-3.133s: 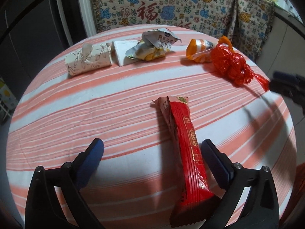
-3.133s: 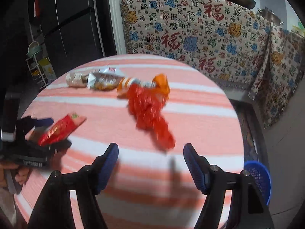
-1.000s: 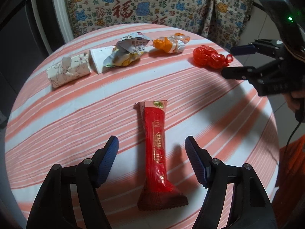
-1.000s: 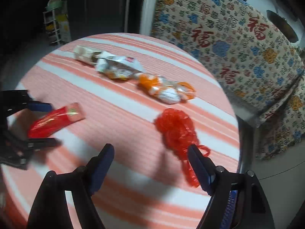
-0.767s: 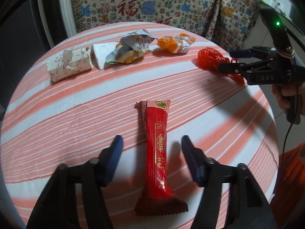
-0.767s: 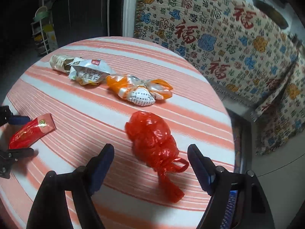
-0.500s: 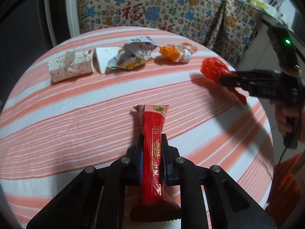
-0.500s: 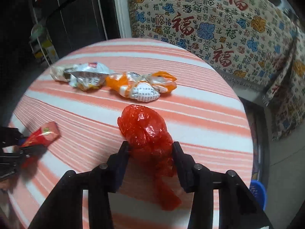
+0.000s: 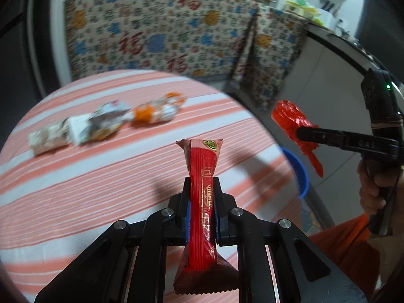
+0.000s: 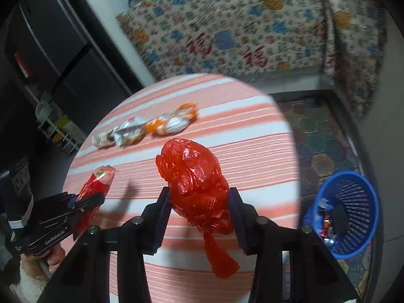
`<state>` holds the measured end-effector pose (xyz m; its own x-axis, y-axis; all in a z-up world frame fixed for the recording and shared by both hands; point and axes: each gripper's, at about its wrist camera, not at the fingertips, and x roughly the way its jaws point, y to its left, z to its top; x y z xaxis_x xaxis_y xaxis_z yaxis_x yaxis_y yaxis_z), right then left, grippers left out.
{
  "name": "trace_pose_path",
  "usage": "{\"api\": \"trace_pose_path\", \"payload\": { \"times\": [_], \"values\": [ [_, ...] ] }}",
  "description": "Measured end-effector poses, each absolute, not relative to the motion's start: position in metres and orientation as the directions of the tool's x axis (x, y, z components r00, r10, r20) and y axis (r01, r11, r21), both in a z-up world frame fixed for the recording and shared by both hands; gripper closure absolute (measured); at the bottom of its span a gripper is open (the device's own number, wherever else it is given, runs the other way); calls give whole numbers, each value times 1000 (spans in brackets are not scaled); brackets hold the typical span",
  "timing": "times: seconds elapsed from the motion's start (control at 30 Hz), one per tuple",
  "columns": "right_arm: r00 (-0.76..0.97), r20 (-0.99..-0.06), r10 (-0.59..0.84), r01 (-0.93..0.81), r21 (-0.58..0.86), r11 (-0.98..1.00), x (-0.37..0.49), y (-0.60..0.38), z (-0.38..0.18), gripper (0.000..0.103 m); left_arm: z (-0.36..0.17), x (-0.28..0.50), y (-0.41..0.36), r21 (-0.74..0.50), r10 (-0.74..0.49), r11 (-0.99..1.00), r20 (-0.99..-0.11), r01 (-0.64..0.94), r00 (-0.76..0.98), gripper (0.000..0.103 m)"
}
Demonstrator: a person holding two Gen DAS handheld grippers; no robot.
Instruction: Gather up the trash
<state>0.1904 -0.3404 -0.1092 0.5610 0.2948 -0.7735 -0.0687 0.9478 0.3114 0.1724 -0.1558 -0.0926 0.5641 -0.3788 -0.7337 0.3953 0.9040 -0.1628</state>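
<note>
We find the left gripper (image 9: pixel 201 210) clenched on a long red snack wrapper (image 9: pixel 202 202), its pads pressing the wrapper's middle; the wrapper stands up out of the jaws, printed end uppermost, clear of the striped worktop (image 9: pixel 75 181). We find the right gripper (image 10: pixel 199 207) grasping a crumpled red plastic bag (image 10: pixel 194 176), whose bulk sits between the pads while its knotted tail hangs below them; the bag is off the worktop as well. In the left wrist view this bag shows beyond the worktop's right edge. A hand (image 9: pixel 373 189) holds the right gripper's handle. On the far part of the worktop a row of litter lies in a line: an orange-and-white wrapper (image 10: pixel 171 122), a silver crumpled packet (image 10: pixel 126 133) touching it, and a pale paper bundle (image 9: pixel 48 139) at the left end. A blue basket (image 10: pixel 351 212) stands on the floor to the right of the worktop, with some scraps inside.
</note>
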Motion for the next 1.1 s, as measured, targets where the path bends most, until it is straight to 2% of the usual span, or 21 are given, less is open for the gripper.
{"api": "trace_pose_path", "payload": {
  "times": [0.2, 0.47, 0.73, 1.1],
  "values": [
    [631, -764, 137, 133, 280, 951, 171, -449, -93, 57, -86, 171, -264, -190, -480, 831, -721, 523, 500, 91],
    [611, -792, 1, 360, 279, 890, 159, -565, -127, 57, -126, 193, -418, -221, -558, 731, -737, 646, 380, 91],
    [584, -812, -9, 427, 297, 854, 160, -630, -179, 57, -185, 212, -499, -225, -544, 716, -773, 661, 326, 91],
    [540, -838, 73, 449, 360, 817, 170, -671, -250, 57, -256, 229, -536, -219, -497, 719, -826, 660, 266, 91]
  ]
}}
